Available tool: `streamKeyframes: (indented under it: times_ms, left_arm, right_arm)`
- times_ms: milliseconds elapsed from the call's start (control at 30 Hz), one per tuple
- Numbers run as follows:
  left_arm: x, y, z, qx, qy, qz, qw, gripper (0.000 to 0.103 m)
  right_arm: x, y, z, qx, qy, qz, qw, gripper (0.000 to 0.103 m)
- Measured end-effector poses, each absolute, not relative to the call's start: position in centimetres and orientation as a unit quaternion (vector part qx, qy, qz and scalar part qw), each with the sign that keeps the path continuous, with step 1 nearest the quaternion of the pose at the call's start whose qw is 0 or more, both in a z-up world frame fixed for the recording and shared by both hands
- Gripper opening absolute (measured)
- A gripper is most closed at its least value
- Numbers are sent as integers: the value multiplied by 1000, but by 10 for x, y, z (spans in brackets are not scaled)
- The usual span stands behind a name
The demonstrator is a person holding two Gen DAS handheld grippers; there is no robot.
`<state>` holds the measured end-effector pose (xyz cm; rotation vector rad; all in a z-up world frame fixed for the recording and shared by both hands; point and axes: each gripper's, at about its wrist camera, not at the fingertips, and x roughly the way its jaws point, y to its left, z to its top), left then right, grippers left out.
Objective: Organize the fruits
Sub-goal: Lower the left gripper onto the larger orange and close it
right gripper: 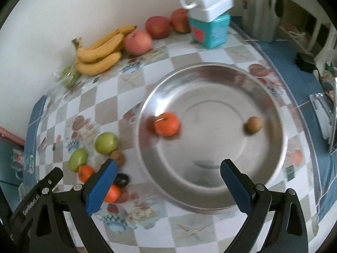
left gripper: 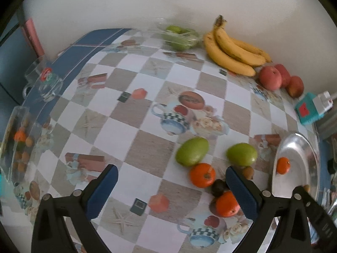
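While both grippers hang empty above the table, entries run relative to the steel plate [right gripper: 212, 202]:
Left gripper [left gripper: 171, 191]: jaws wide, nothing between.
Right gripper [right gripper: 168, 186]: jaws wide, over plate's near rim.
On plate: one tangerine [right gripper: 167, 124], one small brown fruit [right gripper: 253, 125].
Beside plate, on the table: two green fruits [left gripper: 192, 151], two tangerines [left gripper: 202, 175], one dark fruit [left gripper: 219, 187].
Handling (judged): light, round, soft-skinned, prone to roll; grip across the middle.
Writing: "GenRobot.AI" on a gripper body.

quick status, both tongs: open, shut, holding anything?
Left tongs: open, empty, over the tablecloth beside the loose fruit.
Right tongs: open, empty, over the steel plate.
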<state>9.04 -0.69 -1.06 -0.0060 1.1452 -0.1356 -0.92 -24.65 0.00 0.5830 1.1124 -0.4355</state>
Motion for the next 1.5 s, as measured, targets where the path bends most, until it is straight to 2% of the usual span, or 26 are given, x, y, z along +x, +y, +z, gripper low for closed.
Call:
streamKeyframes:
  times_ms: [533, 667, 1100, 1200, 1267, 1500]
  left_arm:
    - [95, 20, -28, -14, 573, -36, 819, 103]
    - [97, 22, -32, -34, 582, -39, 811, 103]
    - [84, -27, -49, -10, 615, -108, 781, 101]
    - [79, -41, -53, 3, 620, -126, 774, 89]
    - [75, -49, -54, 15, 621, -136, 772, 87]
    - [70, -66, -54, 16, 622, -171, 764, 67]
  right_arm:
    - [24, -169, -13, 219, 562, -123, 788, 98]
    - [22, -174, -17, 225, 567, -133, 781, 98]
    - [-1, -217, -18, 247, 558, -206, 765, 98]
    - [-7, -226, -17, 264, 550, -214, 763, 98]
    - [-9, -229, -17, 270, 548, -215, 762, 98]
    - [-7, -229, -15, 273, 543, -212, 765, 98]
